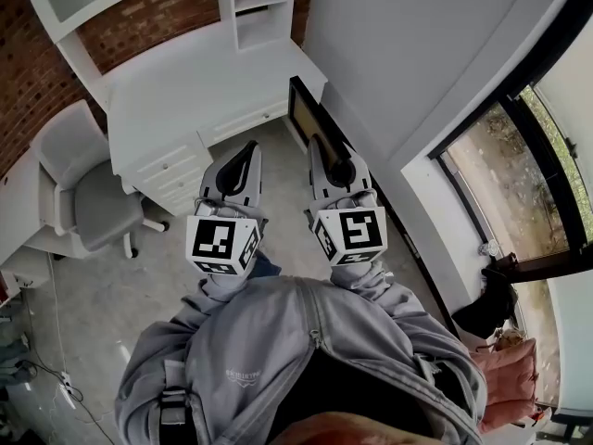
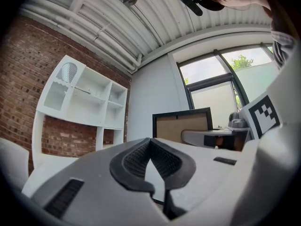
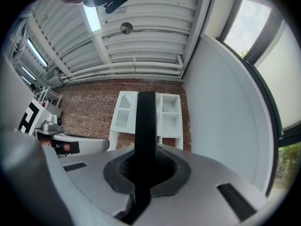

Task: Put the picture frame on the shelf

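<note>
Right tongs (image 1: 326, 156) are clamping the picture frame (image 1: 303, 111) by its edge, long side upright. The shelf (image 1: 262, 12) is lying ahead, above the counter (image 1: 185, 100). Left tongs (image 1: 246, 154) are riding alongside, together, empty.

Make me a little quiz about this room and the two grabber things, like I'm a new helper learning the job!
1. True or false: the right gripper is clamped on the edge of the picture frame.
2. What stands next to the white desk? A) a grey chair B) a red stool C) a green sofa
3. Fill in the gap: the wall behind the white shelf unit is built of ____.

Key: 1 true; 2 A; 3 brick.
</note>
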Demonstrator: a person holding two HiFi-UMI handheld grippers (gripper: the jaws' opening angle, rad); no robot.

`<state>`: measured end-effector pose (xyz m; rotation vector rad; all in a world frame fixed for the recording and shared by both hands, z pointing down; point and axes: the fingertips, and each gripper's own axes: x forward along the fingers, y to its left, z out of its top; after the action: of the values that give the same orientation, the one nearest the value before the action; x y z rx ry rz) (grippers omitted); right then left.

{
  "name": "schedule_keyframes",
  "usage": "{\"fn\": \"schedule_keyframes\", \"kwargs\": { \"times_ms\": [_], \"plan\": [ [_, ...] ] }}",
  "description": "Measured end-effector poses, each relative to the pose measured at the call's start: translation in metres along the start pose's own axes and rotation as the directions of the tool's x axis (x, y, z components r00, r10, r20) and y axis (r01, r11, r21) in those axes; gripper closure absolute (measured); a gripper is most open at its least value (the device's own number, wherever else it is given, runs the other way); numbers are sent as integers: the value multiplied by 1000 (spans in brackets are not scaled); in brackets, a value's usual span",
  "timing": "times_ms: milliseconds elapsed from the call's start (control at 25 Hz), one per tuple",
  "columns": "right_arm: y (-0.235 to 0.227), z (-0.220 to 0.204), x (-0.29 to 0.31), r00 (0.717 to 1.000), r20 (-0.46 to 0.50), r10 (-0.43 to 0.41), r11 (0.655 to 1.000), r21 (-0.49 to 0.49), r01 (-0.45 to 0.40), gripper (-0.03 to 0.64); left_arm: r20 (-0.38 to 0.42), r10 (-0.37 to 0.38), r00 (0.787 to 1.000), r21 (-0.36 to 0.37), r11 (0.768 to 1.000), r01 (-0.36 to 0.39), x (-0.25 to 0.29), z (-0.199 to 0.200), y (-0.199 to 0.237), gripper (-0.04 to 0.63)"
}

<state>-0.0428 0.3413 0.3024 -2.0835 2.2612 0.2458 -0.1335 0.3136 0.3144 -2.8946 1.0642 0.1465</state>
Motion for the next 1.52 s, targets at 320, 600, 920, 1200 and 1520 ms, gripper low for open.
{"fn": "schedule_keyframes", "kwargs": {
  "times_ms": [320, 600, 920, 1200, 1520],
  "plan": [
    [-15, -14, 49, 1000, 3, -20, 1000, 3, 20, 583, 8, -12, 1000, 2, 1000, 12, 43, -9, 36, 588],
    [-33, -31, 120, 999, -16, -33, 999, 7, 34, 583, -10, -26, 1000, -20, 999, 26, 100, -23, 85, 588],
    [-49, -46, 205, 998, -34, -49, 999, 6, 49, 583, -18, -51, 999, -34, 998, 51, 164, -34, 145, 588],
    [-53, -61, 255, 996, -54, -71, 997, 7, 71, 583, -19, -83, 996, -43, 996, 82, 199, -43, 183, 588],
    [-55, -66, 285, 994, -43, -104, 994, 11, 105, 583, -12, -118, 993, -33, 992, 118, 221, -45, 209, 588]
  ]
}}
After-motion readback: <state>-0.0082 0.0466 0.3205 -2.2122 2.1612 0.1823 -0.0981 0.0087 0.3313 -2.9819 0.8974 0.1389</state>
